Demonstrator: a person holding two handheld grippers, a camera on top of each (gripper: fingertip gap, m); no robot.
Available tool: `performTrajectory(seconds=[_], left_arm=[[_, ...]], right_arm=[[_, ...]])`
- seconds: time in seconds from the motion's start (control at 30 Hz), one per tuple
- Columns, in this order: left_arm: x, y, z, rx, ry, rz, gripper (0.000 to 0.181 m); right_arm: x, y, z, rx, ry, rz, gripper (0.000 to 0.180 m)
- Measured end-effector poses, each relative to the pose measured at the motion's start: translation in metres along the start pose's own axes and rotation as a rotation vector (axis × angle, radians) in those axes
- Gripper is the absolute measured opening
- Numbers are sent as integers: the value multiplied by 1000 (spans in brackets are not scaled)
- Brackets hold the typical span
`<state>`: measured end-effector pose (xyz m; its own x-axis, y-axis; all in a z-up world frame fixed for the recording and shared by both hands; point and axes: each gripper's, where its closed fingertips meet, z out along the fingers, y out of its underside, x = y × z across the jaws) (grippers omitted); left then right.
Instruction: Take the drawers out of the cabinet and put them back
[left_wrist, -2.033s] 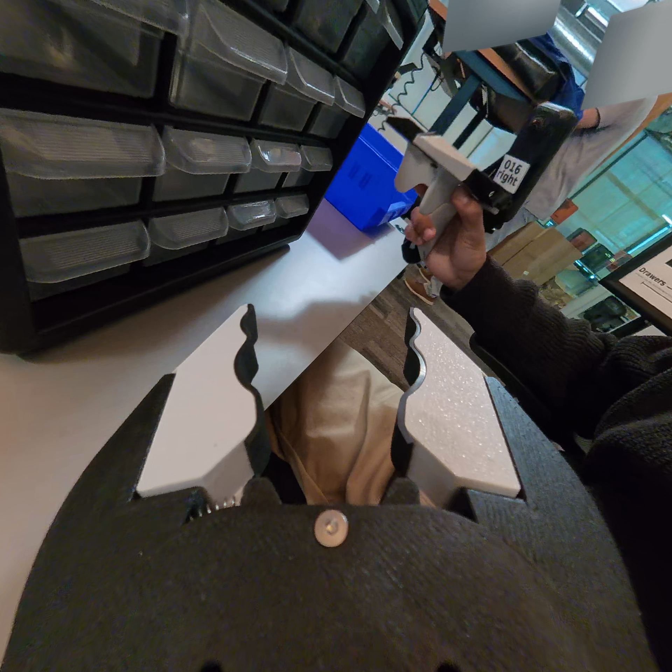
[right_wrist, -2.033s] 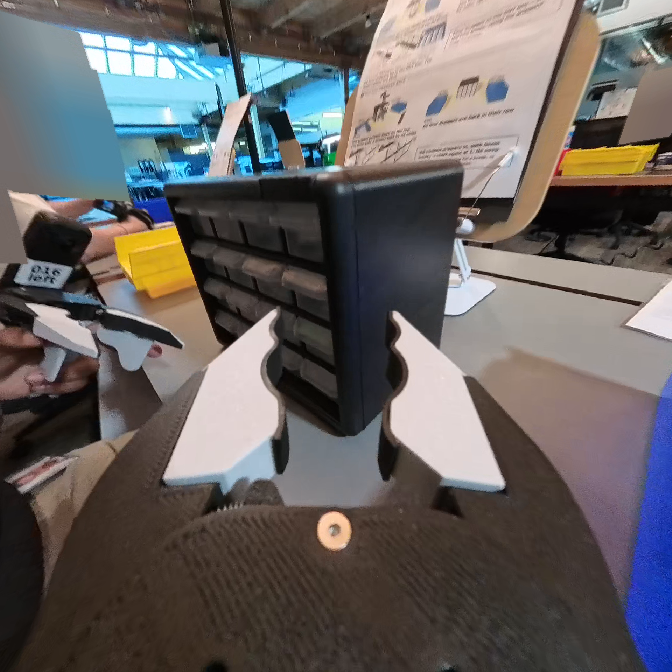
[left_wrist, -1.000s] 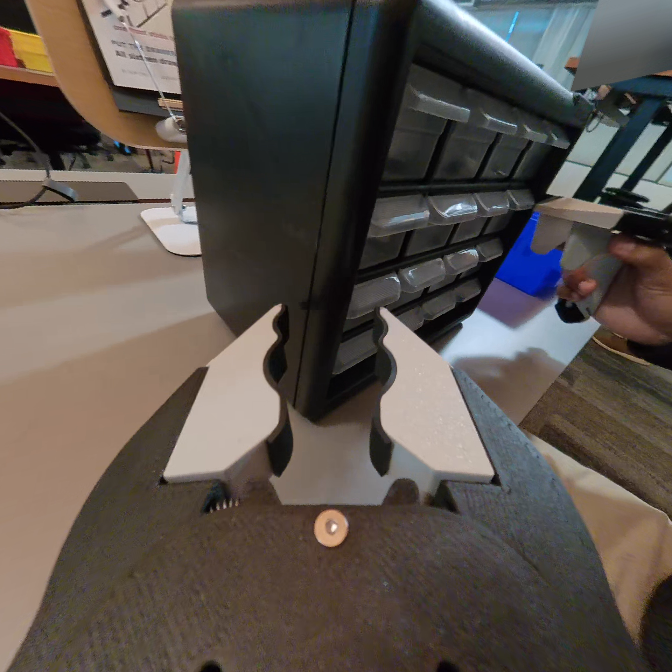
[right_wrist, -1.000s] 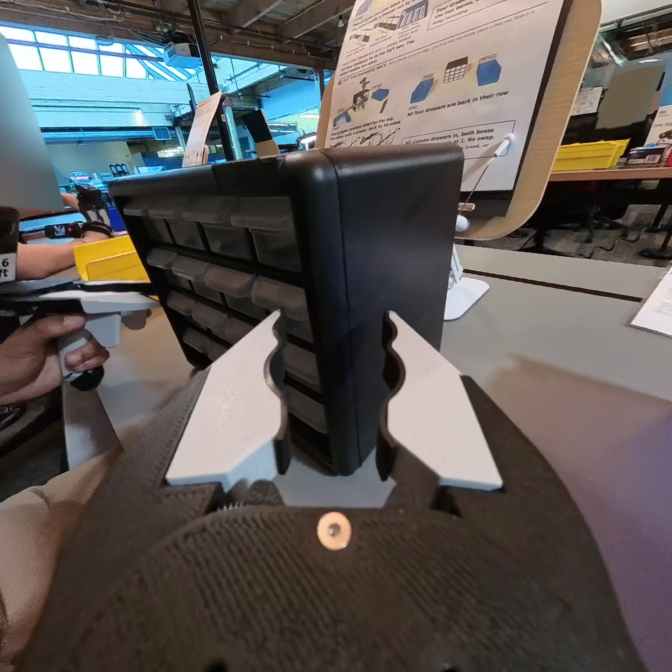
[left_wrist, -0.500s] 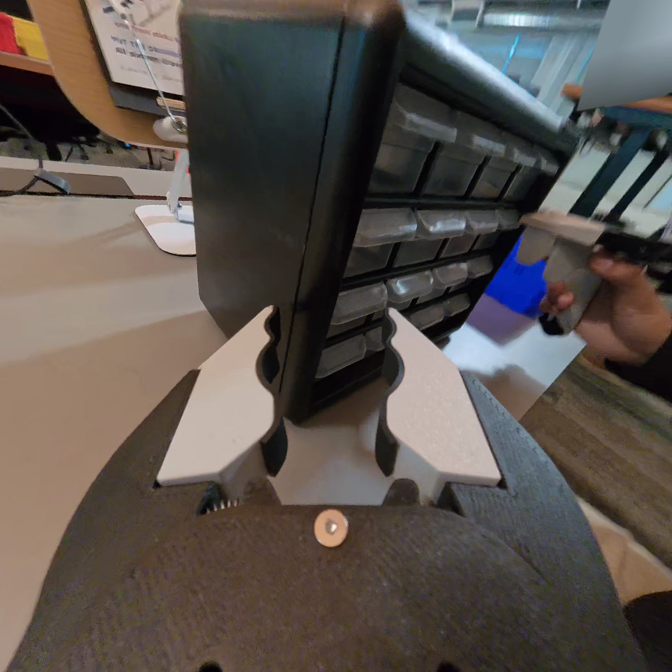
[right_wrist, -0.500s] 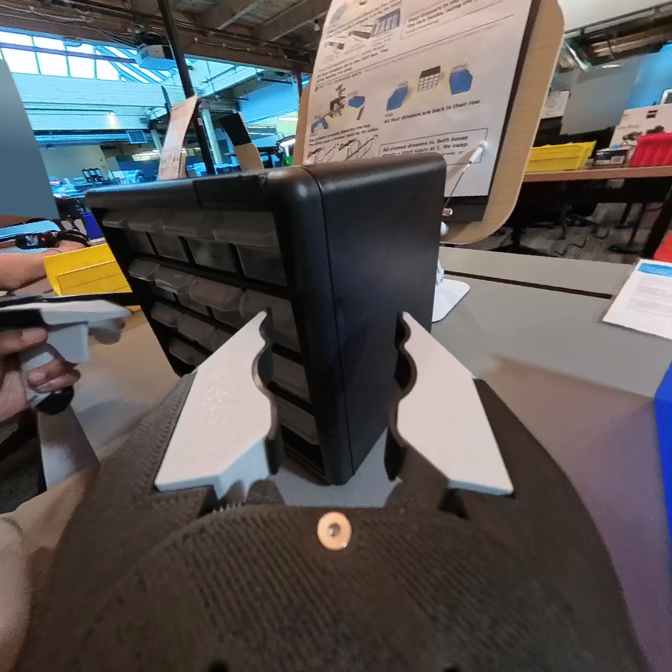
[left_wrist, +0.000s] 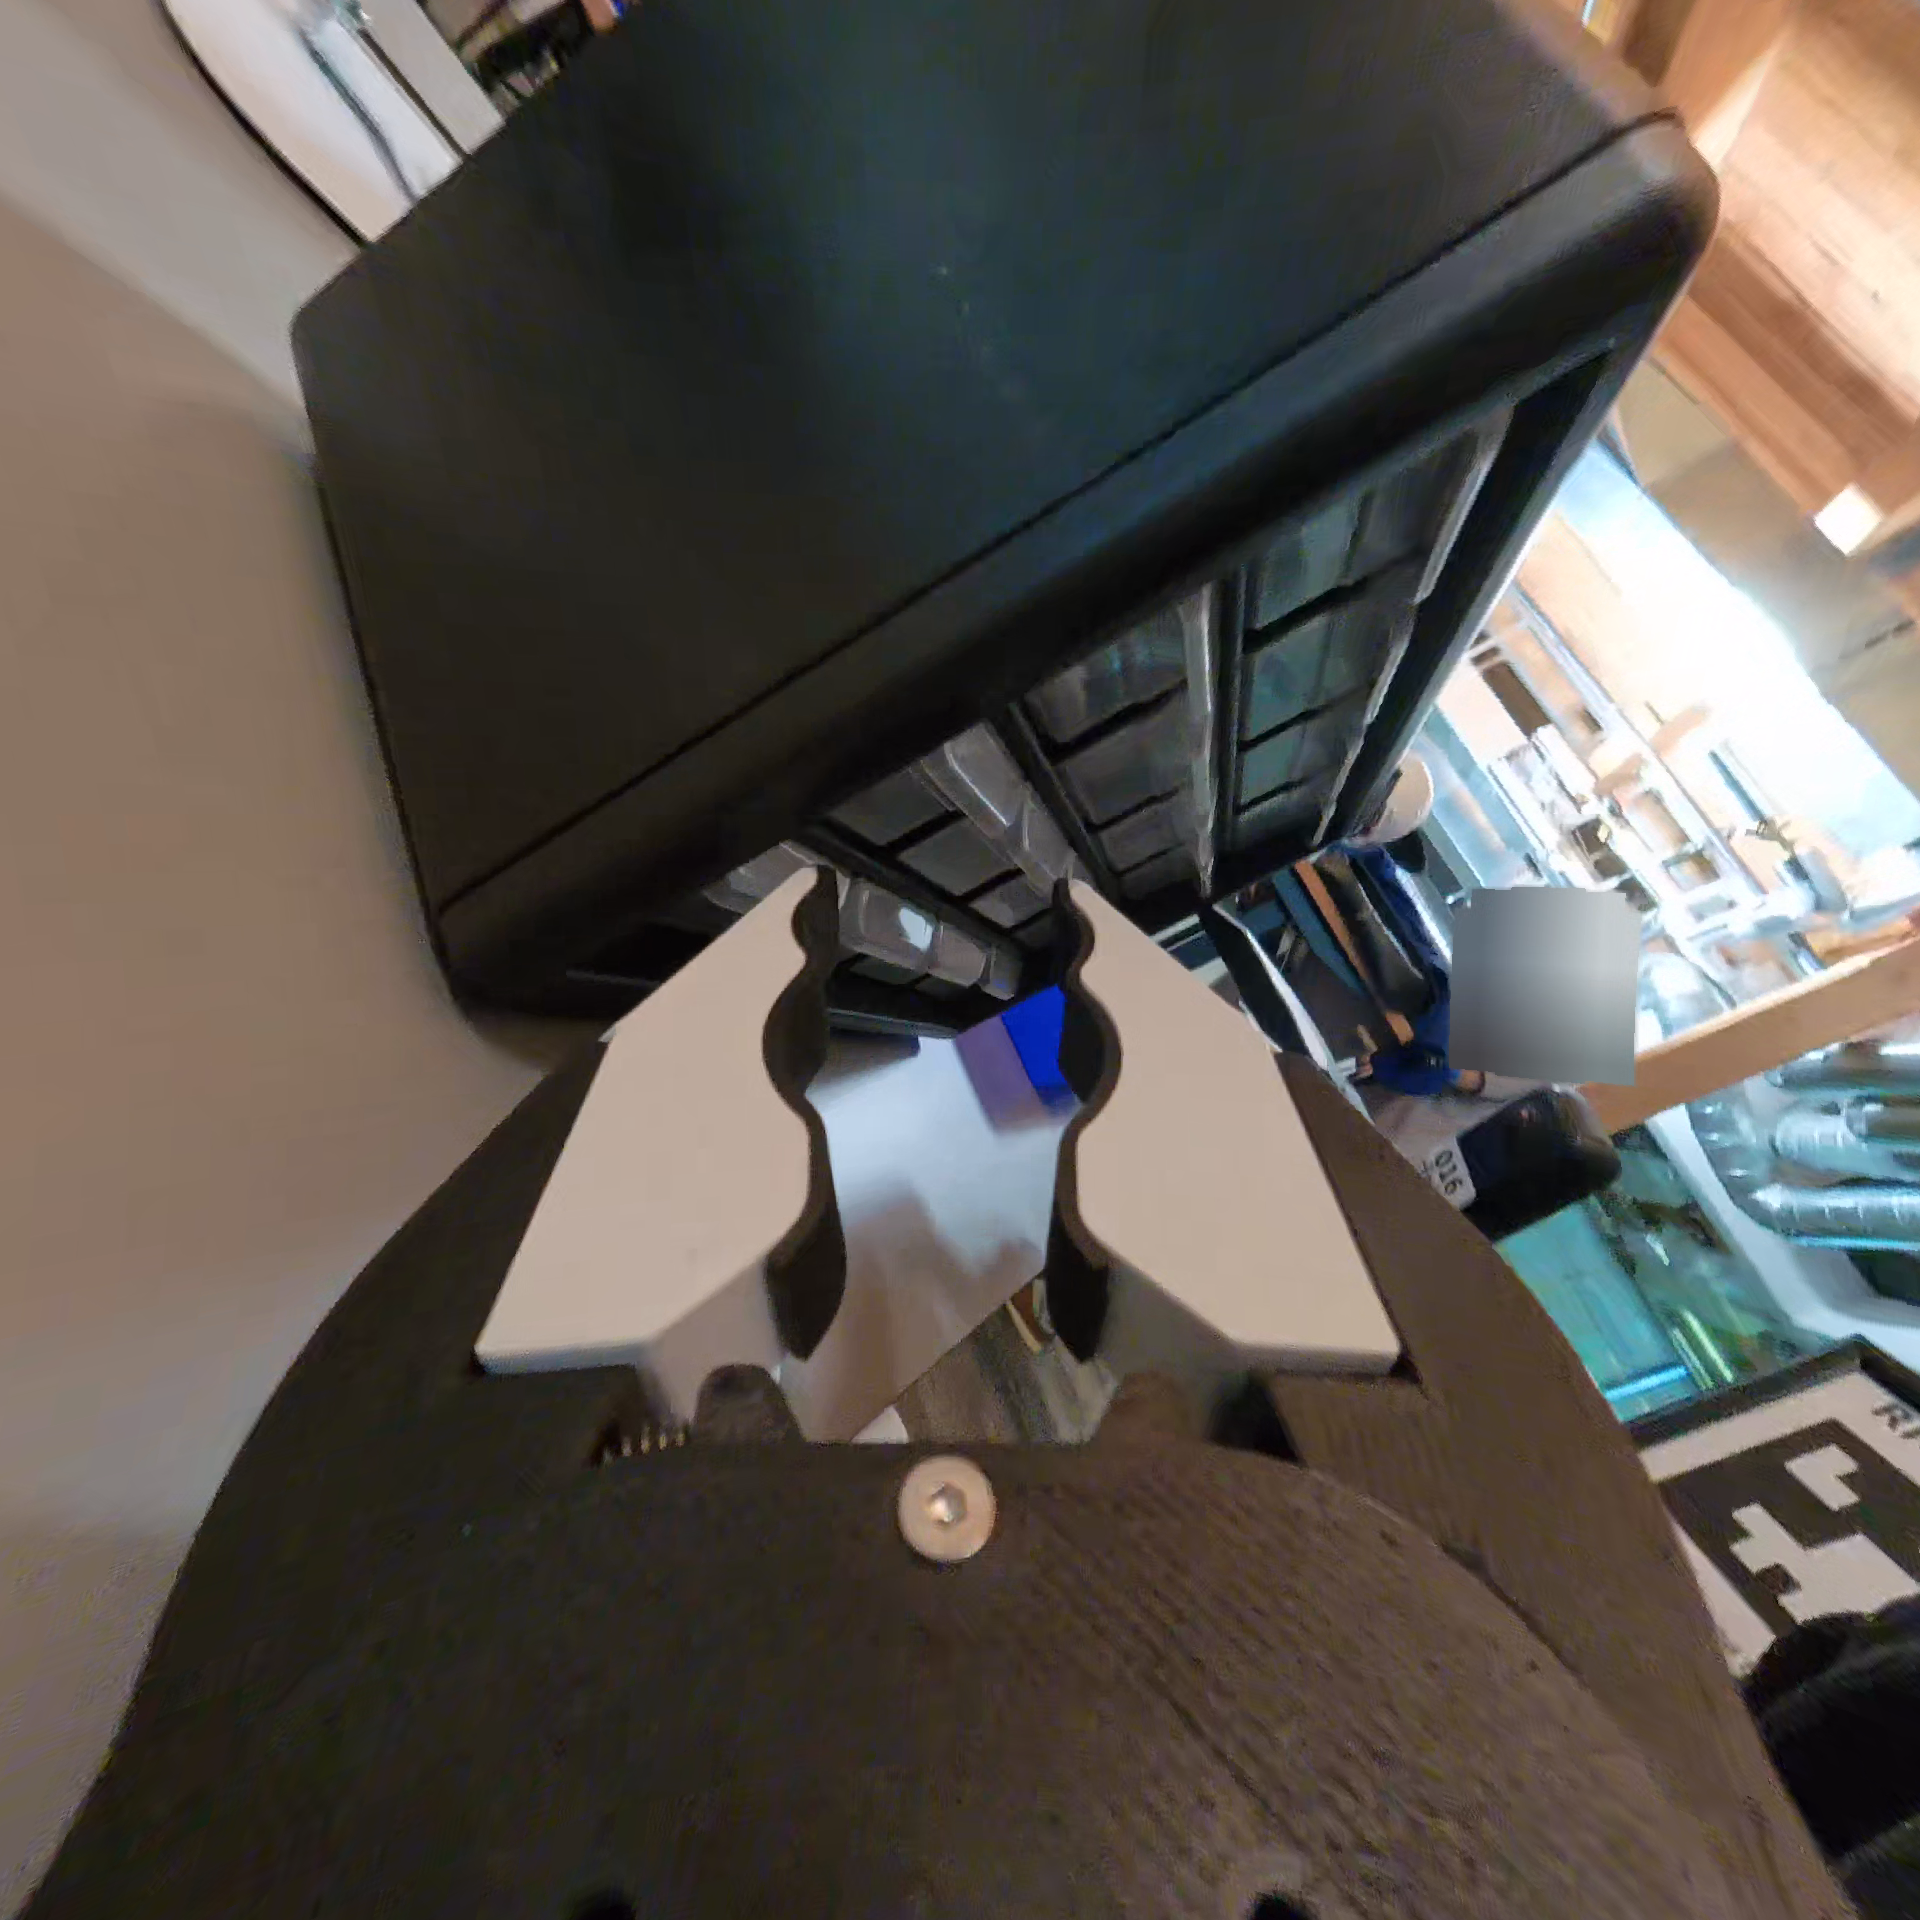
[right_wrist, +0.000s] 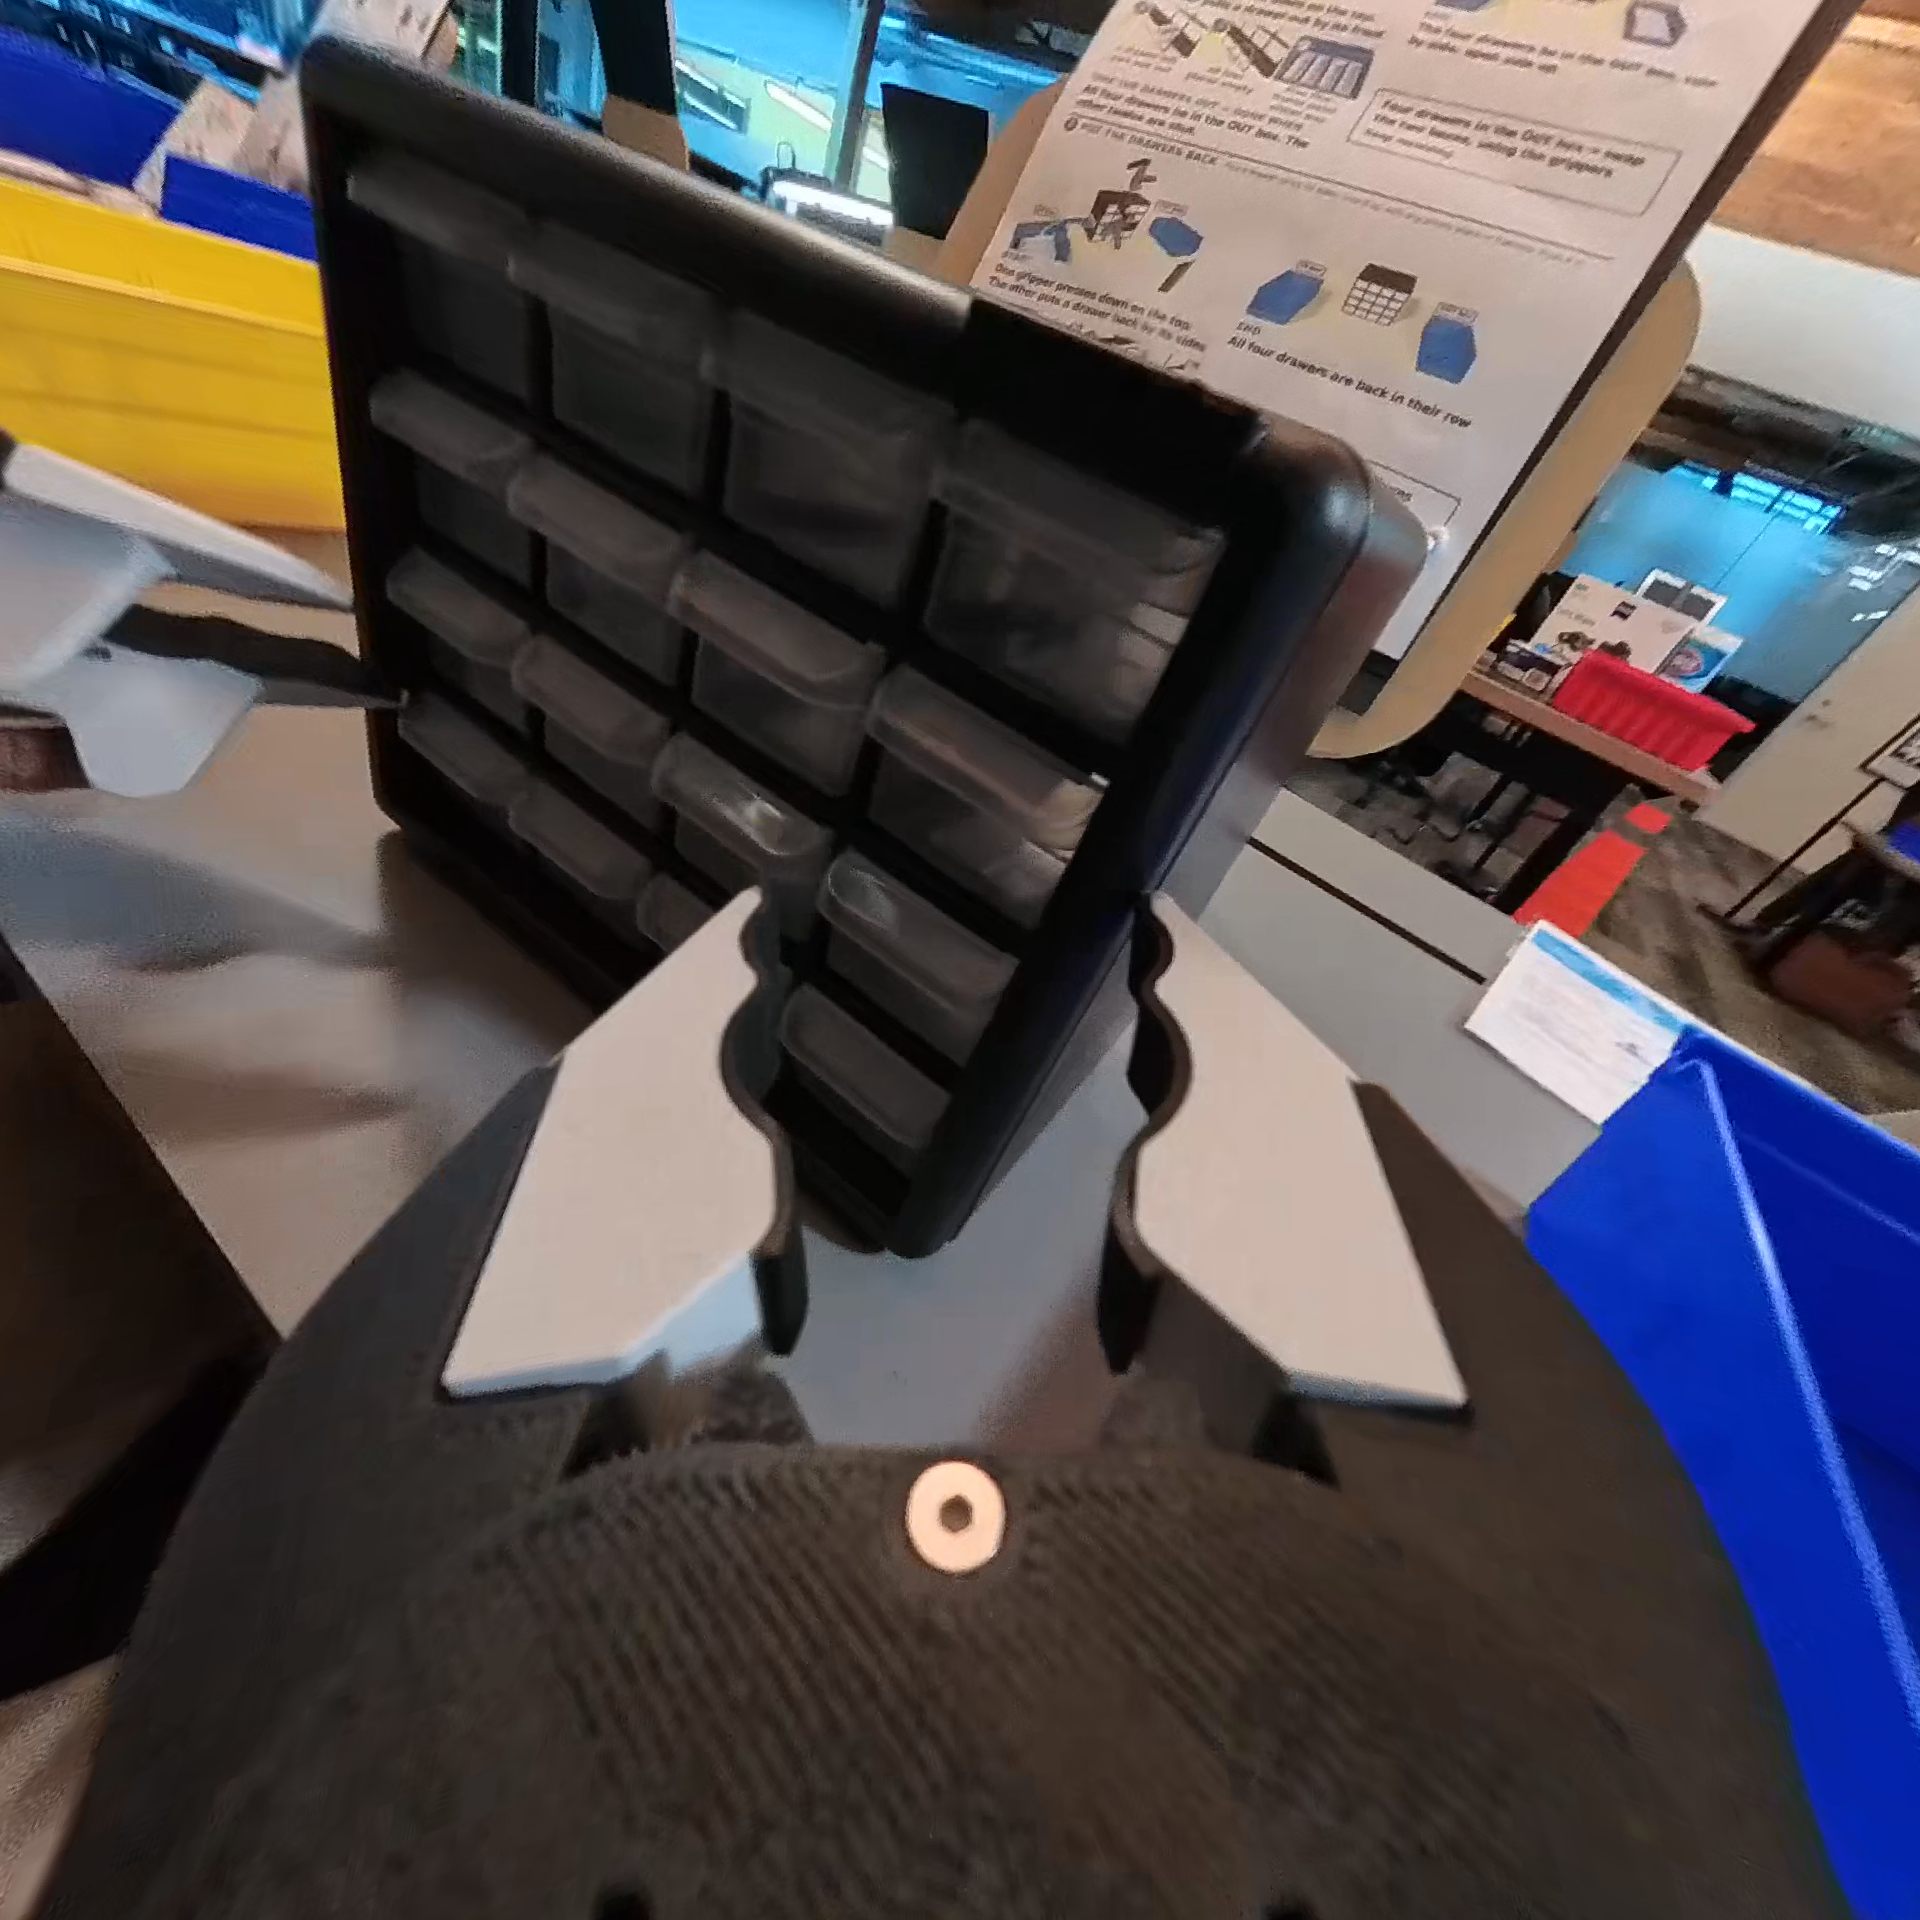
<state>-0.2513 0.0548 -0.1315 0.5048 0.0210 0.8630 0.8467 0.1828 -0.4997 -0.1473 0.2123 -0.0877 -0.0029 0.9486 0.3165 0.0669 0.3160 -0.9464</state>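
Since half a second ago both views have swung: the left wrist camera has rolled hard, so the cabinet (left_wrist: 935, 436) now fills its upper frame tilted, side panel foremost, and the right wrist camera has moved round to face the drawer front squarely.

Left hand-held gripper (left_wrist: 940, 914): jaws apart at a middling gap, nothing between them; tips just beside the cabinet's lower near corner, contact not resolvable. Only slivers of the clear drawers (left_wrist: 1132, 727) show past the side panel there.

Right hand-held gripper (right_wrist: 951, 914): jaws wide, empty, tips in front of the lower right drawers. Cabinet (right_wrist: 1226, 935) stands upright on the grey bench (right_wrist: 270, 935); drawers (right_wrist: 821, 447) all seated, motion blur softens them. Bottom row partly hidden behind the fingers.

Left hand-held gripper also appears at the right view's left edge (right_wrist: 125, 675), blurred and cut off, beside the cabinet's left side. Blue bin (right_wrist: 1766, 1299) near right, cropped. Yellow bin (right_wrist: 156, 353) far left. Instruction board (right_wrist: 1351, 187) behind the cabinet, top cut off.
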Motion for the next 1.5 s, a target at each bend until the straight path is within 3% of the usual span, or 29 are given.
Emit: performTrajectory(seconds=[0.17,0.33,0.4,0.8,0.93,1.13,1.27,1.5], left_arm=[[8,-8,8,27,31,36,38],[11,-10,17,30,66,42,23],[5,-11,19,24,43,40,8],[11,-1,7,8,78,-25,5],[18,8,-2,-3,94,-43,4],[22,29,-16,-81,112,-67,2],[15,30,-28,-68,106,-126,37],[8,3,-50,10,71,-59,44]], right_arm=[[-1,3,-8,-19,11,-87,63],[-8,13,-11,-61,-5,-131,60],[-13,14,-11,-66,-16,-144,59],[-46,-2,-7,-32,-64,-273,53],[-74,-13,-1,8,-165,-268,33],[-123,-21,20,15,-342,-268,44],[-155,-17,47,-88,-431,-350,61],[-180,-4,93,-209,-335,-810,59]])
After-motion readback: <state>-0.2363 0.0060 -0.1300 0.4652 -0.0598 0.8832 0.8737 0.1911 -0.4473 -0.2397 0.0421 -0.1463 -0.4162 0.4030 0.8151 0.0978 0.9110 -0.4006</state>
